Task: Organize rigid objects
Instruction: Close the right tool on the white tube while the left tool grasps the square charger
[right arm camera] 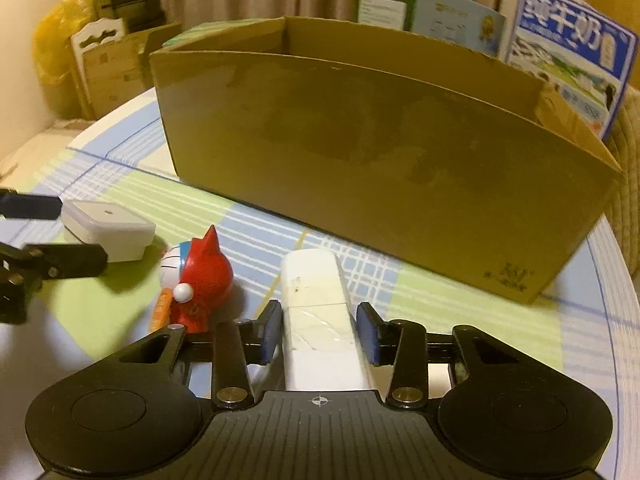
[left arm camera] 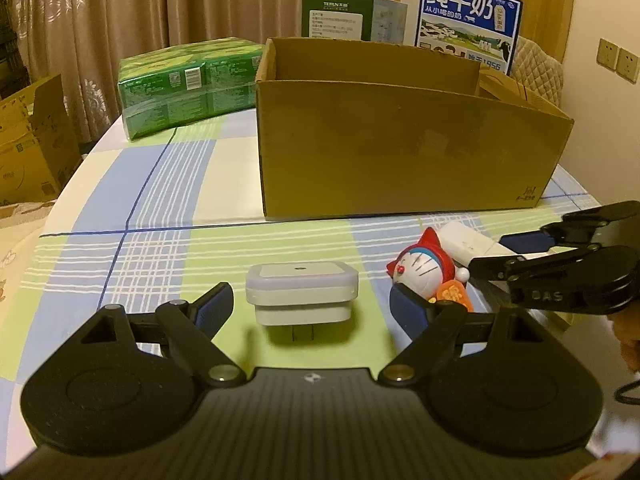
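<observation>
So my left gripper [left arm camera: 311,308] has its jaws spread wide on either side of the white plug adapter [left arm camera: 302,293], which sits on the checked desk [left arm camera: 168,208] with clear gaps to both pads, so nothing's touching it. Just to the right of it is the little cat toy [left arm camera: 426,270] in its red hood, lying on its side right by my left gripper's right-hand pad; can't tell if they actually touch. My right gripper [right arm camera: 319,330] is around the long white box [right arm camera: 316,312], which lies flat on the desk pointing toward the cardboard box [right arm camera: 380,152]. Its jaws are parted with the blue pads [right arm camera: 273,330] close on both sides of the white box, a thin gap showing on each, so not pinching. The cardboard box stands open-topped behind all three things, and I can't see what's inside from this low. A green pack [left arm camera: 188,84] sits to its left, and a blue milk carton [left arm camera: 468,20] stands behind it.
</observation>
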The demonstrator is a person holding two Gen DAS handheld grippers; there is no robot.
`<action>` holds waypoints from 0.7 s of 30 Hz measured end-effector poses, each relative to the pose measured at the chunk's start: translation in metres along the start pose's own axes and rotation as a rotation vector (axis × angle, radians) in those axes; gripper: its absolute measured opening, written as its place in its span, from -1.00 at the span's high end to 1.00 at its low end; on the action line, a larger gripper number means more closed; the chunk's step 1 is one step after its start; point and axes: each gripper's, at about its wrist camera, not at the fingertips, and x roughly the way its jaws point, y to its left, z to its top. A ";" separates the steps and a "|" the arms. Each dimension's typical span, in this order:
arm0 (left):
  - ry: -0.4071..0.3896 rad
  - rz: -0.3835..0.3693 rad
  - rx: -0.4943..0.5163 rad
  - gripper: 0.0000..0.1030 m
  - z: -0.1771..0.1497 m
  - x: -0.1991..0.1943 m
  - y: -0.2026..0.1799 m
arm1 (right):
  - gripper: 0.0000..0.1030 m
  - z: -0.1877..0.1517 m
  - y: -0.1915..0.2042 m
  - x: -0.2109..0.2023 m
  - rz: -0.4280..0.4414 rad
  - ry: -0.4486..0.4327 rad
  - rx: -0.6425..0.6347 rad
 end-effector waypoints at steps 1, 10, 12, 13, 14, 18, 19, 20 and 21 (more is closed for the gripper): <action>0.000 0.006 0.009 -0.60 -0.001 0.000 -0.001 | 0.26 -0.001 0.001 -0.004 0.001 0.005 0.014; -0.024 0.029 0.023 -0.60 0.003 0.009 -0.001 | 0.26 -0.028 0.012 -0.033 0.020 0.050 0.147; -0.023 0.025 0.021 -0.59 0.004 0.011 -0.002 | 0.26 -0.030 0.014 -0.034 0.028 0.047 0.132; -0.022 0.022 0.020 -0.59 0.005 0.012 -0.002 | 0.26 -0.031 0.015 -0.033 0.032 0.048 0.113; -0.020 0.020 0.020 -0.59 0.005 0.013 -0.002 | 0.26 -0.031 0.016 -0.033 0.034 0.045 0.097; -0.023 0.021 0.028 -0.59 0.006 0.017 -0.003 | 0.25 -0.032 0.015 -0.032 0.040 0.033 0.103; -0.024 0.023 0.031 -0.59 0.005 0.017 -0.004 | 0.25 -0.032 0.016 -0.031 0.038 0.030 0.098; -0.023 0.023 0.035 -0.57 0.005 0.018 -0.004 | 0.25 -0.032 0.018 -0.030 0.034 0.027 0.088; -0.023 0.023 0.037 -0.54 0.005 0.019 -0.005 | 0.25 -0.033 0.020 -0.030 0.029 0.026 0.073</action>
